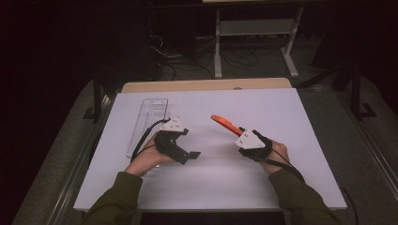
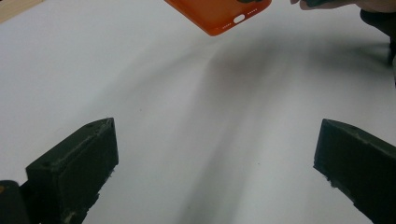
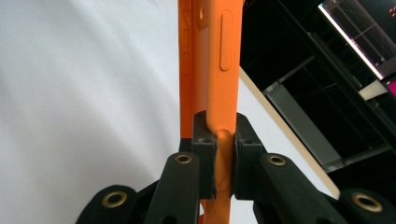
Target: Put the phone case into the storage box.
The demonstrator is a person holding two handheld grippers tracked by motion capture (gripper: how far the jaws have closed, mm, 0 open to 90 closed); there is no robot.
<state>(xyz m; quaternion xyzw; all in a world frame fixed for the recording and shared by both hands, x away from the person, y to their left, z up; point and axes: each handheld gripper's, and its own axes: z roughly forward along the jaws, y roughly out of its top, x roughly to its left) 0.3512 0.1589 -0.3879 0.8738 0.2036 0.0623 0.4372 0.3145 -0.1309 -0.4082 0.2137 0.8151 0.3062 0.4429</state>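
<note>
Orange phone case (image 3: 212,70) — smooth, soft-looking matt plastic; bench (image 1: 263,173) matt white; tray (image 1: 148,119) near its left edge — clear glossy plastic.

A dim lab or workshop bay is showing: a white work table (image 1: 281,187), tangled floor cables (image 1: 187,61) and a metal stand (image 1: 256,28) behind.

Both forearms in from the bottom, in dark green sleeves. Left hand (image 1: 149,159) low on the left, wrapped round the left gripper (image 1: 187,157), black jaws wide apart with nothing between them, pointing toward the other hand. Right hand (image 1: 277,152) on the right, wrapped round the right gripper (image 1: 240,132), jaws squeezed tight on a thin orange phone case (image 3: 212,70), pointing up and left.
</note>
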